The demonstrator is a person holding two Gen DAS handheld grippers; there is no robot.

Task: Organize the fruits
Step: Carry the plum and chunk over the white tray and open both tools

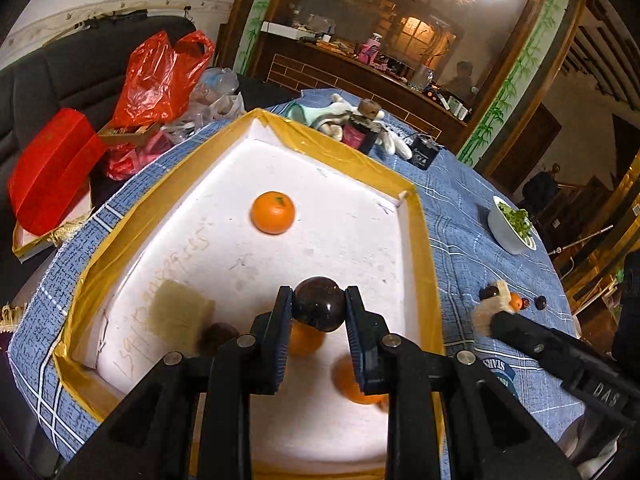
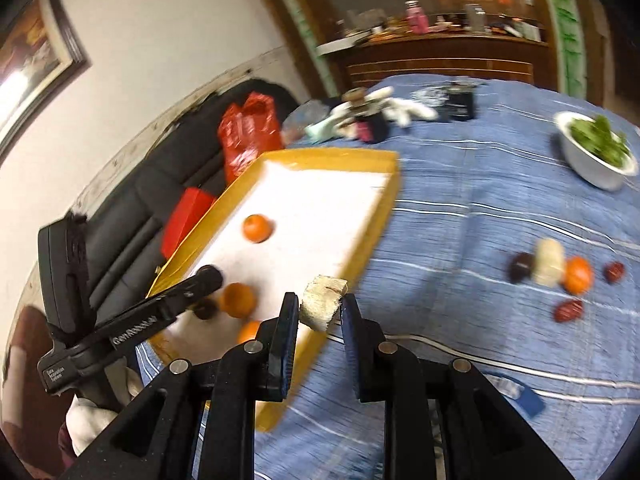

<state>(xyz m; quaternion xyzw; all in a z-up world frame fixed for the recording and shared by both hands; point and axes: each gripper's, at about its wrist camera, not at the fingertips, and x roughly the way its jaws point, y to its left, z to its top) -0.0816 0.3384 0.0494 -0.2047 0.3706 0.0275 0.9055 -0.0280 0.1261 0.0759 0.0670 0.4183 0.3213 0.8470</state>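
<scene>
Two tools are in view, each closed on an item. The left tool (image 1: pixel 319 309) clamps a dark round fruit (image 1: pixel 319 304) between its pads and holds it above the white floor of the tray (image 1: pixel 416 216). The right tool (image 2: pixel 320 312) clamps a pale cut chunk (image 2: pixel 322 307) and holds it over the tray's near rim, seen from the right wrist.

The tray is white inside with a yellow taped rim and sits on the blue cloth-covered surface (image 1: pixel 460 248). One orange (image 1: pixel 273 213) lies alone toward the tray's far end. Two more oranges (image 1: pixel 306 338) lie at the near end, partly hidden behind the left tool. A second pale chunk (image 1: pixel 182 311) rests on the tray floor at left, with another dark fruit (image 1: pixel 218 338) just beside it.

Outside the tray, on the cloth to the right, a loose group remains: a dark fruit (image 2: pixel 520 267), a pale piece (image 2: pixel 550 261), an orange (image 2: pixel 578 275) and two reddish fruits (image 2: pixel 568 310). A white bowl of greens (image 2: pixel 588 164) stands well apart, farther back.
</scene>
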